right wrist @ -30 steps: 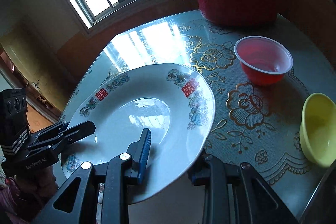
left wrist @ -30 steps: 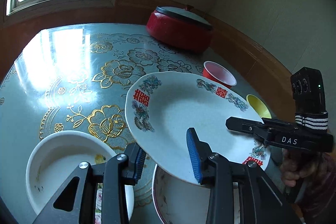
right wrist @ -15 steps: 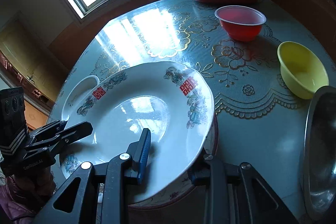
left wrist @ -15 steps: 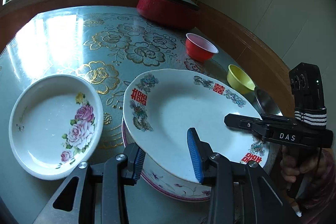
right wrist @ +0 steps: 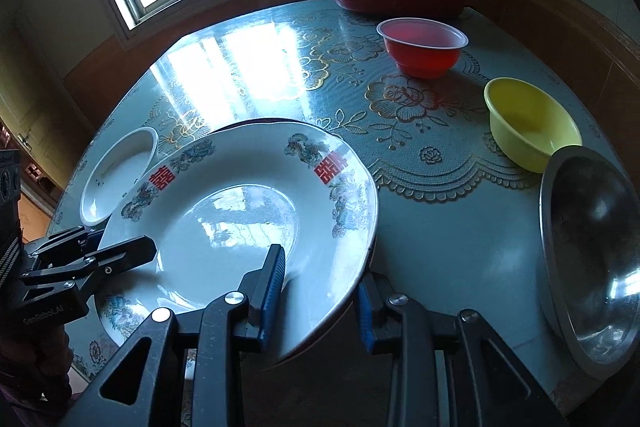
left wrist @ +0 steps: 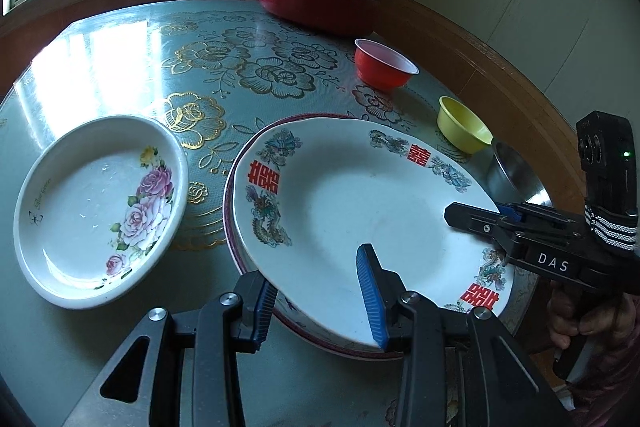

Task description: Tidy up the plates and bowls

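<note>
Right now I have both tools on the double-happiness plate [left wrist: 352, 211]. My left gripper [left wrist: 320, 303] clamps its near rim, one pad over the plate, one under. My right gripper [right wrist: 320, 291] straddles the opposite rim, and its jaws are opening with the rim between them; I see a gap beside the outer pad. That plate sits on top of a pink-rimmed plate [left wrist: 236, 251], whose edge peeks out below. Just left of the stack lies the rose plate [left wrist: 96, 211], apart from it. On the right side, a steel bowl [right wrist: 592, 267] sits nearest, then a yellow bowl [right wrist: 532, 123], then a red bowl [right wrist: 422, 47]. Farthest back on the table [left wrist: 120, 67], a lidded red pot [left wrist: 320, 3] stands near the wall.
</note>
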`<state>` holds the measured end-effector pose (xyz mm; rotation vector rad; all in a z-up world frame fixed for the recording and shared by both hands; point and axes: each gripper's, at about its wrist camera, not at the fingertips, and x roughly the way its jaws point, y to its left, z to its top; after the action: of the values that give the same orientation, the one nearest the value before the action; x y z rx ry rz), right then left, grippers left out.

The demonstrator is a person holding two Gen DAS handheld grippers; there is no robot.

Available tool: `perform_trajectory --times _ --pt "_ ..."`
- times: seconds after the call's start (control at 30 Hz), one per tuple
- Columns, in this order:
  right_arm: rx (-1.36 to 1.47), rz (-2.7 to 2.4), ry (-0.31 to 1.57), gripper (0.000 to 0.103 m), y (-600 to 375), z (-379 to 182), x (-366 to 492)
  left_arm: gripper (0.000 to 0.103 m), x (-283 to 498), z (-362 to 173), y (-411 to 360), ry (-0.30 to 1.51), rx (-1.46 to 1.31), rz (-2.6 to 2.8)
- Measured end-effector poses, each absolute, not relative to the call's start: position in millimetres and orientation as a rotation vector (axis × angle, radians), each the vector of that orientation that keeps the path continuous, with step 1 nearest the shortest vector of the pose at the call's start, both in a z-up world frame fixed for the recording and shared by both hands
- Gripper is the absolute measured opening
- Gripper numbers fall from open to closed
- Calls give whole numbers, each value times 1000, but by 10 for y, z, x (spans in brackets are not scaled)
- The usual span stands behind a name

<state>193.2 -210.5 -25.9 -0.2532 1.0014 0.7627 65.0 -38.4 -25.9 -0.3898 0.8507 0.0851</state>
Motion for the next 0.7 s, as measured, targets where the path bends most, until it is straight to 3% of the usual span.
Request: perform_trajectory --times 0.7 --pt "-365 717 890 35 -2081 -112 1774 39 580 -257 -457 852 -389 98"
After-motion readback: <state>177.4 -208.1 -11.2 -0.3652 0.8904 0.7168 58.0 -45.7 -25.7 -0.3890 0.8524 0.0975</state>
